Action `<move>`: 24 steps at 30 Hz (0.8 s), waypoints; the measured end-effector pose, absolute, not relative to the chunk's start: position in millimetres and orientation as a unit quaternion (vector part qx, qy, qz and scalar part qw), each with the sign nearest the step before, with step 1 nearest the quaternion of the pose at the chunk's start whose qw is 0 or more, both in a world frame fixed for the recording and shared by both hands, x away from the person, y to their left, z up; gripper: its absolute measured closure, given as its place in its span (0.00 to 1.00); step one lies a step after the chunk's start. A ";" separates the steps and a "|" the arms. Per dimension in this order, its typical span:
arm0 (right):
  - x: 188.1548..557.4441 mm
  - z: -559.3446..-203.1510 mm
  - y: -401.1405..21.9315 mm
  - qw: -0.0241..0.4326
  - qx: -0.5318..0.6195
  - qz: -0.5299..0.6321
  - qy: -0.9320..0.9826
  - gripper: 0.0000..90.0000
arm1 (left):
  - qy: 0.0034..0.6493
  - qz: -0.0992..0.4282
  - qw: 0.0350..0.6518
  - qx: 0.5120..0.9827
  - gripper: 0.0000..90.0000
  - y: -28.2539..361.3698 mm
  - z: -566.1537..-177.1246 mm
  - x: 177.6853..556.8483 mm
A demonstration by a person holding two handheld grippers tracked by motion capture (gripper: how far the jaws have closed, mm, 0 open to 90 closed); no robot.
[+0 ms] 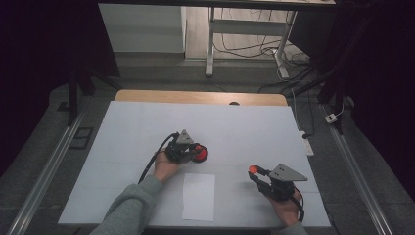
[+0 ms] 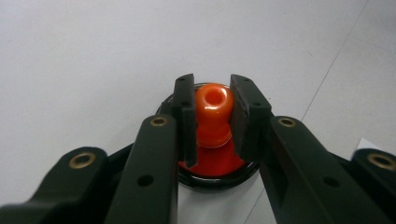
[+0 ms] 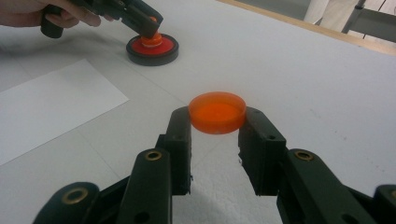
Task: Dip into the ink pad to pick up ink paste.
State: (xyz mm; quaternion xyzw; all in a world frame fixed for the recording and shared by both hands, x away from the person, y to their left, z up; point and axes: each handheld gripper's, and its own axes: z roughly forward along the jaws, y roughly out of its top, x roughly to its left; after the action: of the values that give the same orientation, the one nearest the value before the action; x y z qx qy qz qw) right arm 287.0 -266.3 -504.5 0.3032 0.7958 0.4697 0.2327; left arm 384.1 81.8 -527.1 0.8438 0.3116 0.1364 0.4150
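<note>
gripper first: our left gripper (image 2: 212, 116) is clamped on the orange knob (image 2: 213, 105) that rises from the red disc (image 2: 212, 163) in the black round base (image 1: 199, 153), which sits on the white surface (image 1: 244, 132) near its middle. our right gripper (image 3: 217, 122) pinches an orange cap (image 3: 217, 112) by its rim, held level just above the surface, well apart from the base. a white paper sheet (image 1: 198, 196) lies between our hands. to do this well, we judge that we should keep the left grip steady so the base cannot slide, bring the cap across flat, and centre it over the knob before lowering.
</note>
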 end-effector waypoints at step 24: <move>286.6 -501.6 -268.5 0.235 0.305 0.475 0.791 0.72 | 0.319 0.116 0.498 0.798 0.81 95.0 -506.0 383.0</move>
State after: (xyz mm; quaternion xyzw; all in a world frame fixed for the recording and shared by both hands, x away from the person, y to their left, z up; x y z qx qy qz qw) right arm 286.6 -268.5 -501.6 0.3054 0.7908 0.4754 0.2354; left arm 383.0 95.0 -506.0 0.7981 0.3191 0.1160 0.4977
